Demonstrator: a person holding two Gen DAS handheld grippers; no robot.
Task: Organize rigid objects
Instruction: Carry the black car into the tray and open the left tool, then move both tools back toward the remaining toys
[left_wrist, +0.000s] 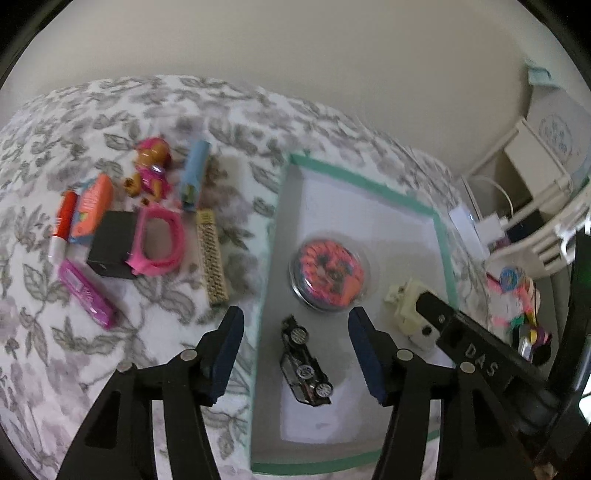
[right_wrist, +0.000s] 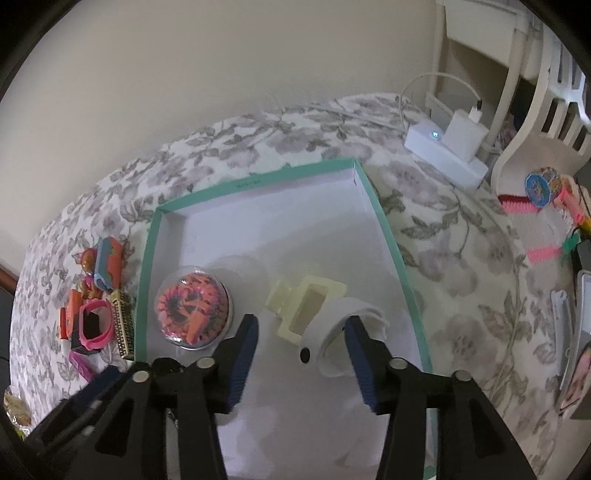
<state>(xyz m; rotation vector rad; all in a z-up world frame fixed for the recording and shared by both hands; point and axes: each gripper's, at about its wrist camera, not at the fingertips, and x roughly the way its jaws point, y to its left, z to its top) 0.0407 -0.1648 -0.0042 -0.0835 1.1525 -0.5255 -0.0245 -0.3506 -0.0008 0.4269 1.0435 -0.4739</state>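
Both pairs of blue-padded fingers stand apart with nothing pressed between them. Seen from the left wrist, the left gripper (left_wrist: 295, 321) hovers over a small black toy car (left_wrist: 304, 363), which lies on its side on the white floor of the teal-rimmed box (left_wrist: 369, 176); its pads flank the car without touching it. That car shows in the left view only. Seen from the right wrist, the right gripper (right_wrist: 301, 328) hangs above a white band with a dark button (right_wrist: 332, 341), one pad just beside the band's curl, no squeeze visible. A cream hair clip (right_wrist: 304, 306) lies touching the band, and a clear domed case with orange and pink contents (right_wrist: 192, 310) sits near the box's left wall. The left view shows the right gripper's black arm crossing over the clip. On the floral bedspread (left_wrist: 155, 295) outside the box wait a pink ring (left_wrist: 159, 242), a black block (left_wrist: 110, 245), a gold comb (left_wrist: 211, 258), a magenta bar (left_wrist: 85, 293) and a small figurine (left_wrist: 151, 168). Only the right view shows the white charger block (right_wrist: 445, 155).
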